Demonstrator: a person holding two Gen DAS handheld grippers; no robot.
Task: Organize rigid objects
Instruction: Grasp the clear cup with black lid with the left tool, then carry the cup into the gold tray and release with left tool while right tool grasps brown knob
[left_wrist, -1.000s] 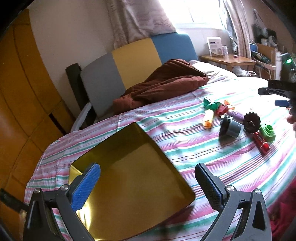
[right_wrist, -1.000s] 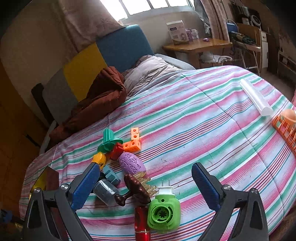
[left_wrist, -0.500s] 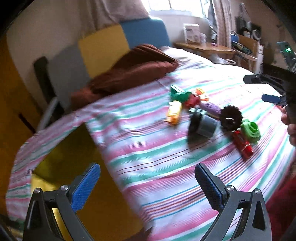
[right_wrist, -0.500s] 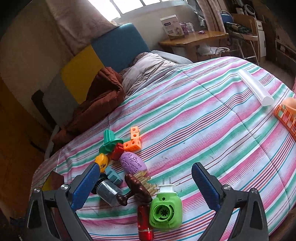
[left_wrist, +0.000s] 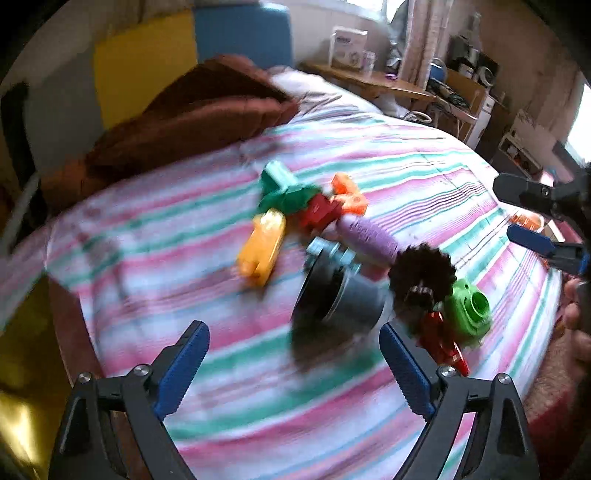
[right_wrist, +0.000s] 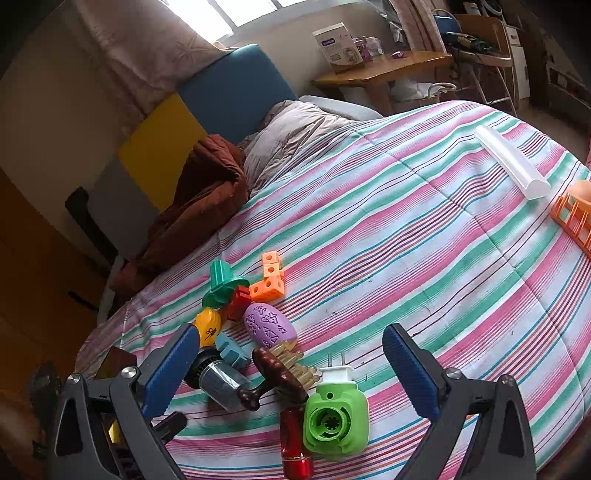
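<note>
- Left wrist view: heading down toward the heap of toys on the striped bedcover (left_wrist: 184, 258), with the grey canister (left_wrist: 351, 299) lying on its side straight ahead and likely the piece to take.
- Lining the fingers up across the canister's round body rather than its dark end seems wise, since a smooth cylinder may be rolling away on soft bedding.
- Keeping clear of the brown brush (left_wrist: 421, 273), which is touching or just beside the canister's right end, and of the green plug-in device (left_wrist: 469, 306) and red tube (left_wrist: 443, 343) beyond it.
- Running the left gripper (left_wrist: 291, 332) with jaws wide apart and closing; nothing sitting between the pads, the canister lying just past the tips, untouched.
- Showing the right gripper (left_wrist: 509, 208) at the right edge, above the far side of the heap.
- Right wrist view: hovering over the same heap, with the green plug-in device (right_wrist: 334, 417), red tube (right_wrist: 293, 443), brush (right_wrist: 280, 373) and canister (right_wrist: 221, 380) crowding the lower middle.
- Holding the right gripper (right_wrist: 290, 328) spread wide, gripping nothing and touching nothing.
- Keeping this side out of the left one's path seems best.
</note>
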